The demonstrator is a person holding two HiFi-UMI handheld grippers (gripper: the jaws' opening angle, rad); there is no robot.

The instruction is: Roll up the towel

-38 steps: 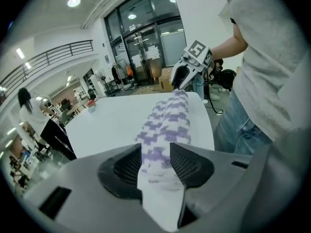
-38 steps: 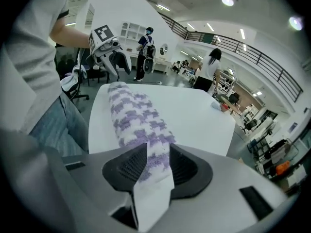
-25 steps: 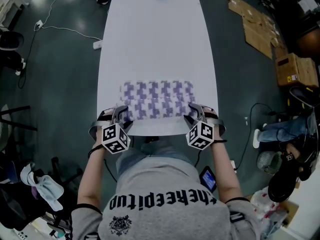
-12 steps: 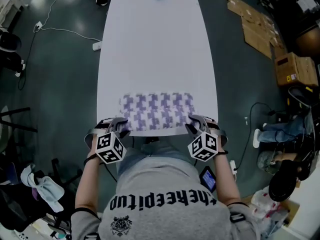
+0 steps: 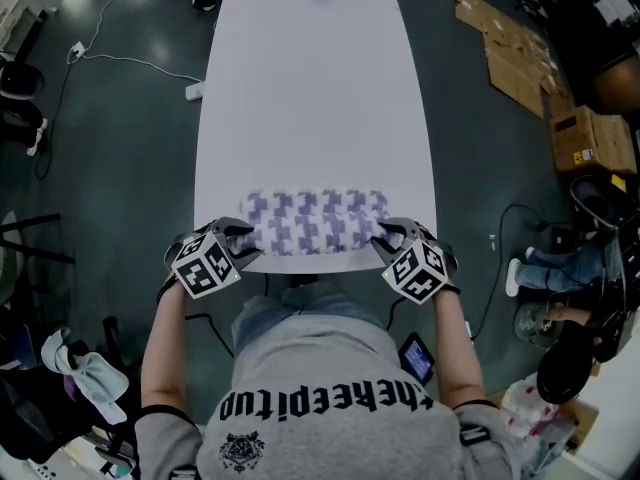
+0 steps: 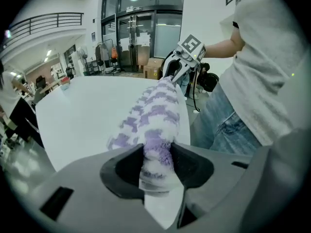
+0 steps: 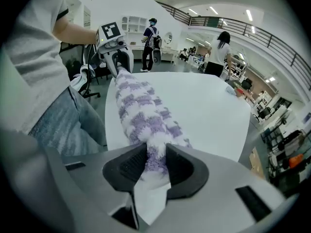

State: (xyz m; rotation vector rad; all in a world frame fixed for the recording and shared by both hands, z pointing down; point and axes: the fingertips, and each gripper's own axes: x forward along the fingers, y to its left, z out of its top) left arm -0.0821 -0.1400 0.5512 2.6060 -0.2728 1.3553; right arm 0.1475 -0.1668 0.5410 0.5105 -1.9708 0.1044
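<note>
Left hand-held gripper (image 6: 156, 159) and right hand-held gripper (image 7: 155, 161) have just closed, each pinching a near corner of the towel (image 5: 312, 218) (purple-white check). The near edge is now lifted off the table (image 5: 310, 98), where a second ago it lay flat. Probably the first turn-over; no roll formed yet.

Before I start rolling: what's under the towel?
White table under the towel; the left gripper and right gripper have just closed on its lifted near corners. Anything between cloth and table is covered.

L tool (image 5: 242, 240), R tool (image 5: 389, 237): just clamped.
</note>
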